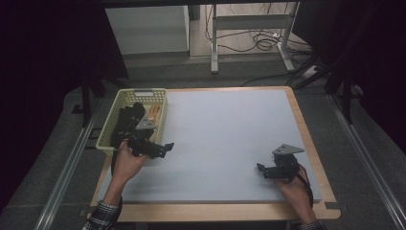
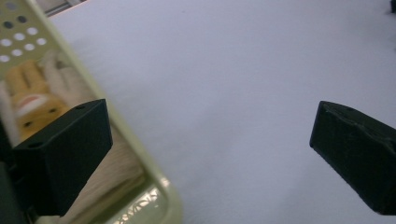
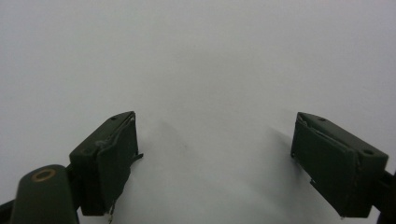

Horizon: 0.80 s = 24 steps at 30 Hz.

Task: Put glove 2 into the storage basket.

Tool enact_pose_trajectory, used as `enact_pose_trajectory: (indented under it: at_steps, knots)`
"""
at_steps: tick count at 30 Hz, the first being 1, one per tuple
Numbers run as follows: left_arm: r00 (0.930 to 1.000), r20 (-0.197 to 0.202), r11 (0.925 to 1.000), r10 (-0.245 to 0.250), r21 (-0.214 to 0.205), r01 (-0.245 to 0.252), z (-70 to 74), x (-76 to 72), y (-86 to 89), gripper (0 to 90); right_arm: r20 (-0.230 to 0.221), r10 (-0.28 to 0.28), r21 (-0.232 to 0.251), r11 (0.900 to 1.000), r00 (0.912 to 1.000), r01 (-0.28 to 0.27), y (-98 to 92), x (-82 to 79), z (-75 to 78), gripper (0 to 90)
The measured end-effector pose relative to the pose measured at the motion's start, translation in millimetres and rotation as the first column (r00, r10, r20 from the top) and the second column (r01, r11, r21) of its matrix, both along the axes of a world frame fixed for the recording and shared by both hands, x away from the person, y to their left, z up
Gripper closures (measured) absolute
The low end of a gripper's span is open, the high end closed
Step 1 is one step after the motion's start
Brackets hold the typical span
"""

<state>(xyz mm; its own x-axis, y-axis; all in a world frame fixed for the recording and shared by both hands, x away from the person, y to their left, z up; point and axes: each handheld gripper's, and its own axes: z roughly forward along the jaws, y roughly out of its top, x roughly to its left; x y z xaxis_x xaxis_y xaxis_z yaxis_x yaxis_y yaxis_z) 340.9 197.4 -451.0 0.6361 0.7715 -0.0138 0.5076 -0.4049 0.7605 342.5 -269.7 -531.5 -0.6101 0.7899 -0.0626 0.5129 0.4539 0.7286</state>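
Pale-yellow perforated plastic basket (orange-and-cream soft items inside) sat at the frame's left, just beside the spread, empty left gripper, while the spread right gripper hovered well apart, lower right.

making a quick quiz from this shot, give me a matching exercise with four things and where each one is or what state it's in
Things:
1. basket
2. left gripper
3. right gripper
4. orange-yellow item

Places or states:
A. open, over the bare grey mat near the table's right edge
B. lying inside the basket
C. at the table's far left corner
D. open, beside the basket's near corner

Pairs: 1-C, 2-D, 3-A, 4-B
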Motion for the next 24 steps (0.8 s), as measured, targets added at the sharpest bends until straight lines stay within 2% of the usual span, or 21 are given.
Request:
enact_pose_trajectory:
  at_steps: [13, 20, 24]
  knots:
    - [0.9962, 0.007, 0.9959, -0.087, -0.023, 0.087, -13.6, -10.1, -35.8, 0.0, 0.000, 0.000, 0.000, 1.0000, 1.0000, 0.000, 0.1, -0.1, 0.0, 14.4]
    - [0.9919, 0.011, 0.9909, -0.127, -0.045, 0.127, -21.2, -14.9, -48.8, 0.0, 0.000, 0.000, 0.000, 1.0000, 1.0000, 0.000, 0.2, -0.3, 0.1, 14.4]
    - [0.9897, 0.009, 0.9889, -0.143, -0.039, 0.143, -27.6, -17.9, -54.9, 0.0, 0.000, 0.000, 0.000, 1.0000, 1.0000, 0.000, 0.1, -0.3, 0.1, 14.4]
